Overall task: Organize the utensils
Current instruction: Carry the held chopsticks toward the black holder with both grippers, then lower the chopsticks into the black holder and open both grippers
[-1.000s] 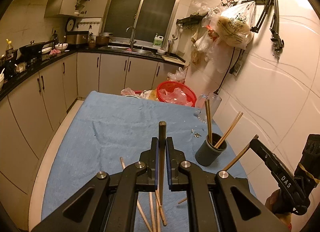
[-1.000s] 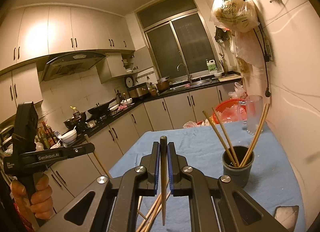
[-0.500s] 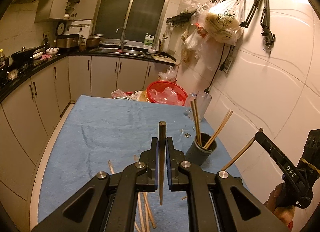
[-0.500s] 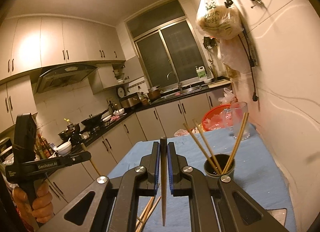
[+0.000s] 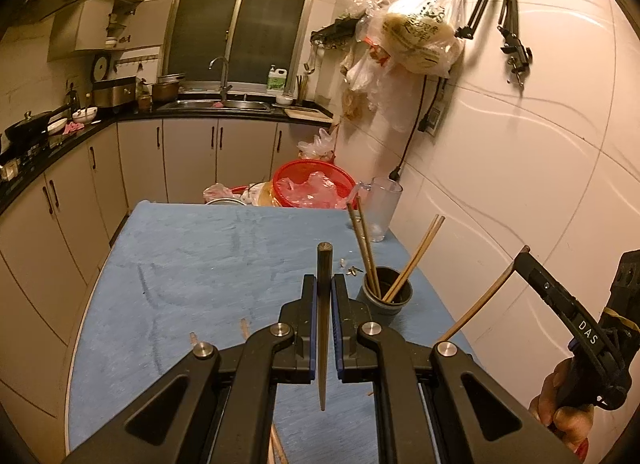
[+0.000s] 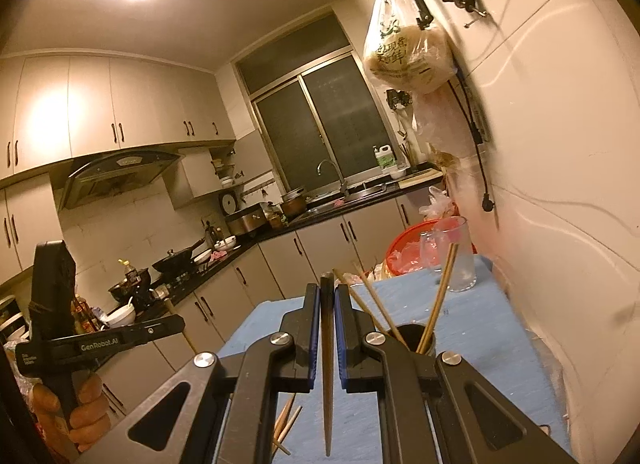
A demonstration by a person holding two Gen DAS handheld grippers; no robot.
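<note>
Blue cloth covers the desk [image 5: 192, 264]. Four chopsticks stand in the dark cup [image 5: 387, 296] on the right. Each gripper, left gripper [image 5: 324, 296] and right gripper [image 6: 327, 304], has fingers clenched on one chopstick. More loose chopsticks [image 6: 286, 424] lie near, waiting

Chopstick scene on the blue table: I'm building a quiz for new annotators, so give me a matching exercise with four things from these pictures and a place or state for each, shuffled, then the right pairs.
Things:
1. dark cup
2. clear glass mug
3. red basket
4. left gripper

Places or states:
A. at the table's far edge, with plastic inside
B. shut on a single chopstick
C. upright on the blue cloth, chopsticks leaning out of it
D. empty, near the wall, beyond the cup

Pairs: 1-C, 2-D, 3-A, 4-B
</note>
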